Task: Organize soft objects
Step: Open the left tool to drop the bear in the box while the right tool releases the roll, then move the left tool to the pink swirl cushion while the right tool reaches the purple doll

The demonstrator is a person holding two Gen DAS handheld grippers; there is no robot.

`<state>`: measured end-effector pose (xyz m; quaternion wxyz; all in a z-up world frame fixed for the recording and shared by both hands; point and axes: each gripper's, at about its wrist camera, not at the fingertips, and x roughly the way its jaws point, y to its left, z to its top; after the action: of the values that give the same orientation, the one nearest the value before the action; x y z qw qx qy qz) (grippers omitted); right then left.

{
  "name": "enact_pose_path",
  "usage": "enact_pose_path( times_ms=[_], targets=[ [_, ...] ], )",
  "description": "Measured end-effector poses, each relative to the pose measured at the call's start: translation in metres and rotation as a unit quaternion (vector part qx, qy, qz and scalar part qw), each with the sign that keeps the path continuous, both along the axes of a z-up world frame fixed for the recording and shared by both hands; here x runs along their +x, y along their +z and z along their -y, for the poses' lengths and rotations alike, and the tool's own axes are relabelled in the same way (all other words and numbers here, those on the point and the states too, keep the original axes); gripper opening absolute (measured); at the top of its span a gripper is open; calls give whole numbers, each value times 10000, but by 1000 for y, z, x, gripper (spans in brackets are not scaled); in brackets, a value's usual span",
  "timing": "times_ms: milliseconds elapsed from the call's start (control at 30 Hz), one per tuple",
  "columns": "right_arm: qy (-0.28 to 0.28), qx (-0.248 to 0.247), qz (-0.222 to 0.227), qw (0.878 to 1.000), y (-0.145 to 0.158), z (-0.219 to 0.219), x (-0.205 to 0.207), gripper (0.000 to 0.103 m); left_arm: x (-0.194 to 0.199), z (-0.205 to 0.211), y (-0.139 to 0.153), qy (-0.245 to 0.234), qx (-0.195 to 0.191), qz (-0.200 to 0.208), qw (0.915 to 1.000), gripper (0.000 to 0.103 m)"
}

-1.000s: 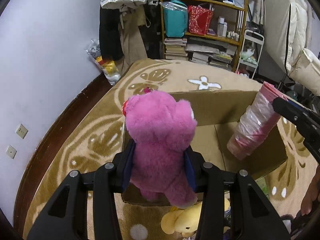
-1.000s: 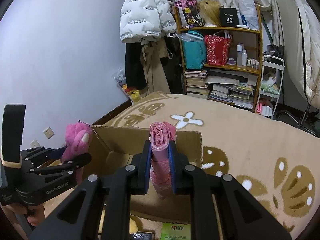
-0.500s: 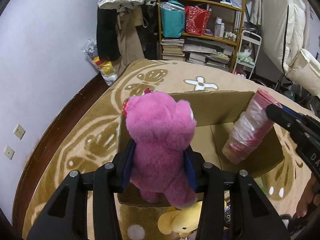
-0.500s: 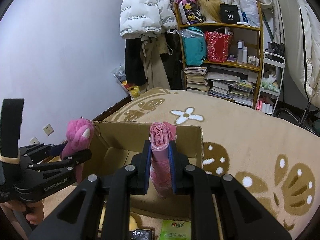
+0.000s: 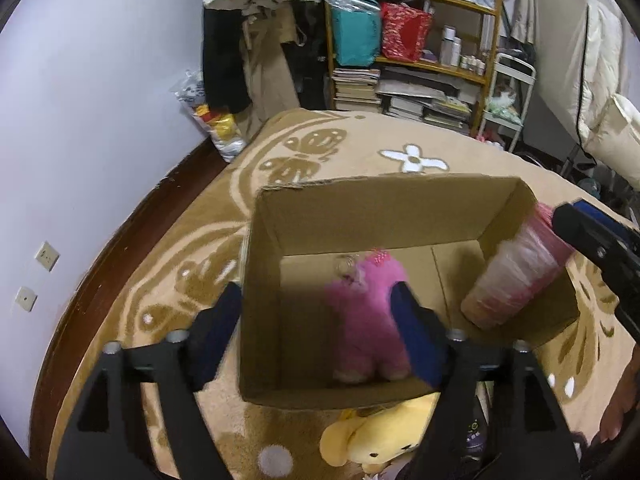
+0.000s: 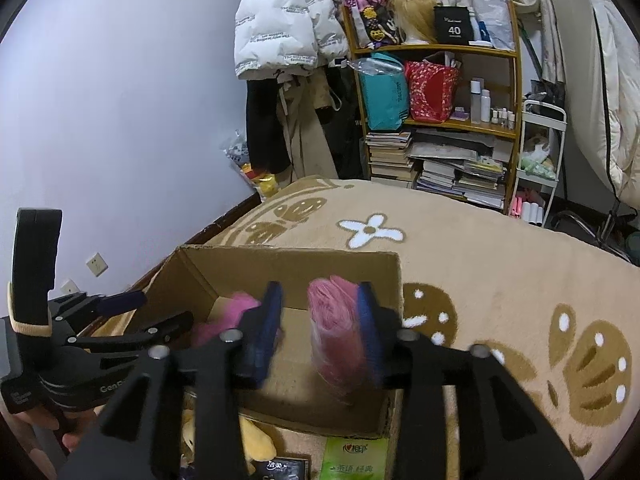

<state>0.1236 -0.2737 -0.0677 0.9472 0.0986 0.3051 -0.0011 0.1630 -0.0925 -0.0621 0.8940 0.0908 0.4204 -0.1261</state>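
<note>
Left wrist view, left gripper [image 5: 316, 316]: jaws spread wide, holding nothing; one blue-padded finger sits outside the box wall at lower left of frame, the other inside it.
Pink plush bear [image 5: 366, 312]: loose inside the open brown cardboard box [image 5: 384, 196], lower centre of frame, blurred, just beside the inner finger.
Right wrist view, right gripper [image 6: 318, 332]: jaws parted; the roll of pink plastic bags [image 6: 338, 338] lies against the right-hand pad only, centre of frame, so it looks released.
Roll, left wrist view: tilted at right of frame, lower end on the box floor, upper end leaning on the right wall.
Risk, roll: may tip over the wall if the pad drags it on withdrawal.
Risk, bear: fur may snag on the inner finger and lift out.
Risk, box: straddled wall may be tugged, shifting the box.
Remaining: yellow plush toy [image 5: 380, 438] on the tan patterned rug [image 5: 320, 148], bottom centre, outside the box.
</note>
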Motion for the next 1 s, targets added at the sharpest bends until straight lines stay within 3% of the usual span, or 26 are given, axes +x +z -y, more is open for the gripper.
enact_pose_path(
  times_ms=[267,433,500,1000],
  targets=[
    [-122,158,-146,9997,5,6,-12,89,-13,-16,14,215,78,136,9996,98],
    [-176,206,-137,9995,11,5,-24,94,-24,-29,24,374,57,198,9991,98],
    [-181,221,-118,9995,13,3,-29,101,-30,-35,28,428,26,201,9989,98],
    [12,388,-256,9989,15,-20,-75,101,-82,-64,43,633,173,-146,9977,99]
  ],
)
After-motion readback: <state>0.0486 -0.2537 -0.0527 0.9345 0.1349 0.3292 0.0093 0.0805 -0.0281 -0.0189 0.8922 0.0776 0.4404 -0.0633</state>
